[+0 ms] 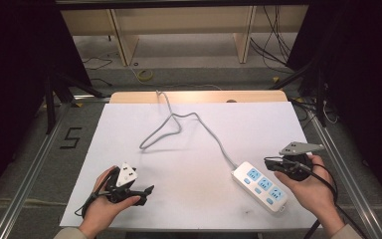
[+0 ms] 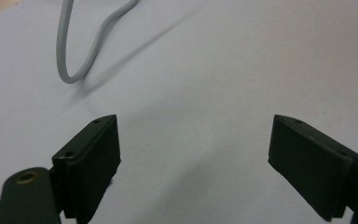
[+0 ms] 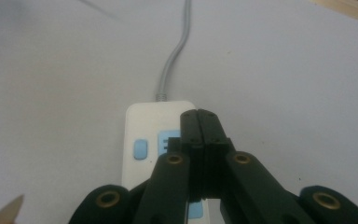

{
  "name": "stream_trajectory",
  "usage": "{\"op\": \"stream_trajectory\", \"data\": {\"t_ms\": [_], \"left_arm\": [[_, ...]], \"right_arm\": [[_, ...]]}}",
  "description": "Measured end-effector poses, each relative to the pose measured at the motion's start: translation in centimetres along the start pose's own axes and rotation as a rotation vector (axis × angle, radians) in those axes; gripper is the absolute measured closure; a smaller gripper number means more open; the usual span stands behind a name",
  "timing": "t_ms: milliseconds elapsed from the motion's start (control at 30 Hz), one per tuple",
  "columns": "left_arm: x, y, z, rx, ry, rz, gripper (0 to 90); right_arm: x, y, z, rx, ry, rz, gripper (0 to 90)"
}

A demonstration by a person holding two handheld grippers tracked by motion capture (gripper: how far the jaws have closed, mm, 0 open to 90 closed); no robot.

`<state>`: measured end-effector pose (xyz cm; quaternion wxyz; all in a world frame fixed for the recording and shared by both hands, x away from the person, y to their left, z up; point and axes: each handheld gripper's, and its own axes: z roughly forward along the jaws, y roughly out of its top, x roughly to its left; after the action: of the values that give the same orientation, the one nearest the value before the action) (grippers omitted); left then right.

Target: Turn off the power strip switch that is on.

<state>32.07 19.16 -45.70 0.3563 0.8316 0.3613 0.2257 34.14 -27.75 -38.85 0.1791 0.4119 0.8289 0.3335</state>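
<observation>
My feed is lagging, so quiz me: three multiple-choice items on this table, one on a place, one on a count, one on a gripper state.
1. The power strip lies near: A) the right hand-held gripper B) the table's far edge C) the left hand.
2. Blue socket panels on it: A) one B) three C) five.
3. The left hand-held gripper is: A) open B) shut C) gripping the grey cord.
Answers: 1 A, the strip lies beside that gripper. 2 B, the high view shows three. 3 A, its jaws stand wide apart over bare white table.

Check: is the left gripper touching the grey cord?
Apart. The left gripper view shows the left gripper with jaws wide open over bare white tabletop, and the grey cord looping well beyond both jaws.
</observation>
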Motion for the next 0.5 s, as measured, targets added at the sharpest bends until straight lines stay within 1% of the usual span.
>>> {"op": "stream_trajectory", "data": {"t_ms": [100,300,500], "left_arm": [[0.01,0.01,0.0,0.002,0.0,0.0,16.2],[0.01,0.01,0.0,0.001,-0.001,0.0,16.3],[-0.11,0.08,0.07,0.002,-0.004,0.008,16.3]], "right_arm": [[0.02,0.22,0.27,0.027,0.011,-0.003,90.0],[0.05,0.44,0.64,0.056,0.02,0.0,90.0],[-0.06,0.86,0.76,0.085,0.026,0.017,90.0]]}}
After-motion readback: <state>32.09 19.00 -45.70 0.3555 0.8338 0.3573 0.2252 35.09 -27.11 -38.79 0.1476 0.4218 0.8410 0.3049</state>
